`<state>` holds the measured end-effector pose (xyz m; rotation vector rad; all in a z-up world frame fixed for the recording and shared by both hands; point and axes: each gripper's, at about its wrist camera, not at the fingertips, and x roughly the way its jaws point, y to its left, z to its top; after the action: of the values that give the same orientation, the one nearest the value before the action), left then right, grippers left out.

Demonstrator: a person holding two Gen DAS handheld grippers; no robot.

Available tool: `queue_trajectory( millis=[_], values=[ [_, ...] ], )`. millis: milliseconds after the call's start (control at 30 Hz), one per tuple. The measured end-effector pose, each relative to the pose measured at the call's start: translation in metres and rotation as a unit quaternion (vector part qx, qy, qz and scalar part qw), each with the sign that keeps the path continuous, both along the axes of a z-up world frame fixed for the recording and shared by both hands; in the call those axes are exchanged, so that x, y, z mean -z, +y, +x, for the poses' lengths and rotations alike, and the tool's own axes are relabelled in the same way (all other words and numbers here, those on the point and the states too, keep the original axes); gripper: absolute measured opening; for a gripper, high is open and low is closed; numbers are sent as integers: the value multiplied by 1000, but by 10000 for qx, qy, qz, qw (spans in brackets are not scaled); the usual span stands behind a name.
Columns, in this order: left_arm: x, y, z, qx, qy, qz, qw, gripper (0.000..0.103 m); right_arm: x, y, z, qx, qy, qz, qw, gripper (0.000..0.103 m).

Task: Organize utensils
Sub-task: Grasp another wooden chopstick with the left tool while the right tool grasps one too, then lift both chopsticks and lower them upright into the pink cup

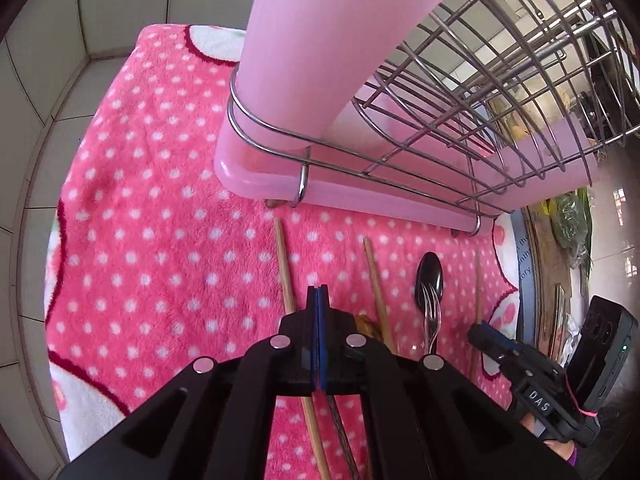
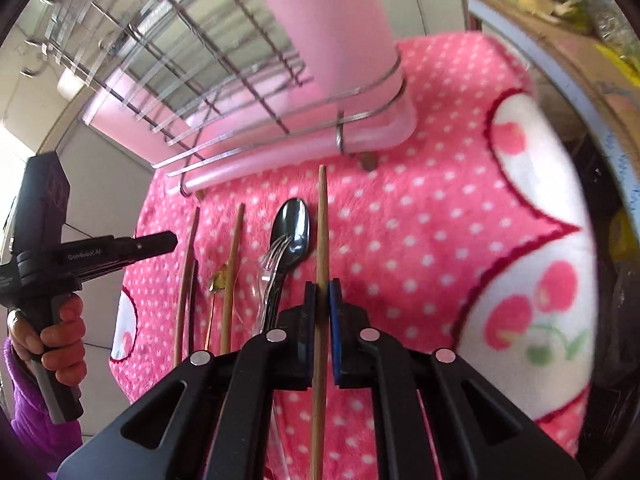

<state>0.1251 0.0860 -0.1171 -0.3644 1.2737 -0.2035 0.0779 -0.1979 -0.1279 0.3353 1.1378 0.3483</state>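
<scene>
Several utensils lie in a row on a pink dotted cloth (image 1: 160,200): wooden chopsticks (image 1: 285,268), a black spoon (image 2: 293,226) and a clear plastic fork (image 2: 271,258) resting on it. My right gripper (image 2: 322,286) is shut on one wooden chopstick (image 2: 322,220), which points at the pink drip tray (image 2: 280,152). It also shows in the left wrist view, right gripper (image 1: 478,330). My left gripper (image 1: 318,292) is shut with nothing between its pads, hovering between two chopsticks. From the right wrist it appears as the left gripper (image 2: 172,240).
A wire dish rack (image 1: 460,92) on the pink tray stands behind the utensils, with a tall pink holder (image 1: 304,48) at its corner. A hand in a purple sleeve (image 2: 60,332) grips the left tool. Tiled wall is at the left, cluttered greens (image 1: 568,220) at the right.
</scene>
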Motion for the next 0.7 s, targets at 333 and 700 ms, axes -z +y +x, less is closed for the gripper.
queue_trajectory(
  millis=[333,700],
  values=[
    [9,13,16,-228,478,199,9984,5,-9,-6,-2,-43,-77,153,9998,7],
    [21,-27,24,33,674,887,9938,29,-13,-9,-2,-106,-159,325,9993,7]
  ],
)
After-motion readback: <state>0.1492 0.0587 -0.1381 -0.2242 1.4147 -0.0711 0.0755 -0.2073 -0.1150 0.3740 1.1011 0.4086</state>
